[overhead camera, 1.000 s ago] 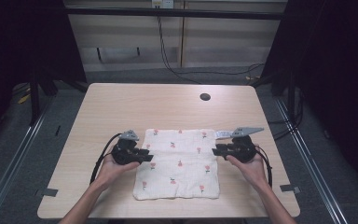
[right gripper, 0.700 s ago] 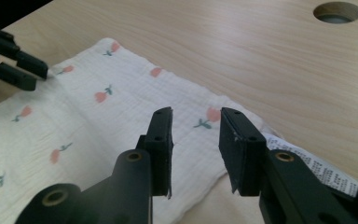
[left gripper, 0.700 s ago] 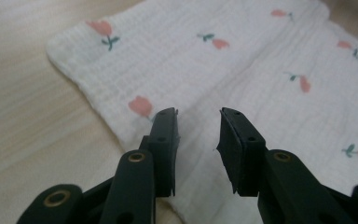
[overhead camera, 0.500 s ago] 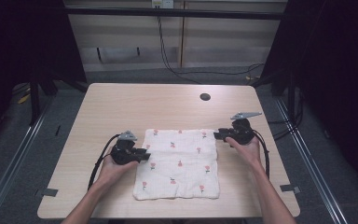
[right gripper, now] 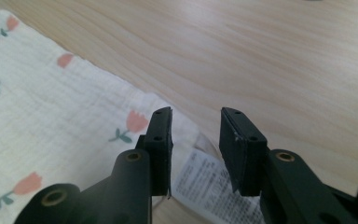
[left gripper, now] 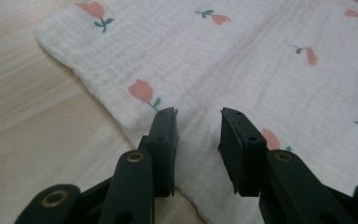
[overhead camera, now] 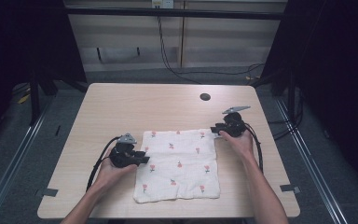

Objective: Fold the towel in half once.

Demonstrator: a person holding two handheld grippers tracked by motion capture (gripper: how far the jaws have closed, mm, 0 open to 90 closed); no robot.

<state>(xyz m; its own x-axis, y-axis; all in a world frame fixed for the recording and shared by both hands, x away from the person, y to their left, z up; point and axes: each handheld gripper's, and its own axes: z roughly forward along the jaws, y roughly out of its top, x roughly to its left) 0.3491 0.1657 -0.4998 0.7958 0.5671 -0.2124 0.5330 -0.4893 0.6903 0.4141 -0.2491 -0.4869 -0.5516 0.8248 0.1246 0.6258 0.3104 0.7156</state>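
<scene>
A white cloth (overhead camera: 179, 163) printed with small pink tulips lies flat on the wooden table (overhead camera: 135, 107). My left gripper (overhead camera: 144, 157) rests at the cloth's left edge. In the left gripper view its jaws (left gripper: 198, 119) stand open just over the cloth (left gripper: 223, 56), nothing pinched. My right gripper (overhead camera: 216, 129) is at the cloth's far right corner. Its jaws (right gripper: 196, 116) have just been closing a little but still stand apart, open. The corner of the cloth (right gripper: 51, 107) and its white care label (right gripper: 209, 179) lie under the gap, not squeezed.
A small dark round hole (overhead camera: 205, 97) sits in the tabletop beyond the cloth. Bare wood surrounds the cloth on all sides. Black cables trail from both grippers toward the near edge. Metal rails and dark floor flank the table.
The right gripper has moved away from me along the cloth's right edge to its far right corner. The left gripper and the cloth have stayed in place.
</scene>
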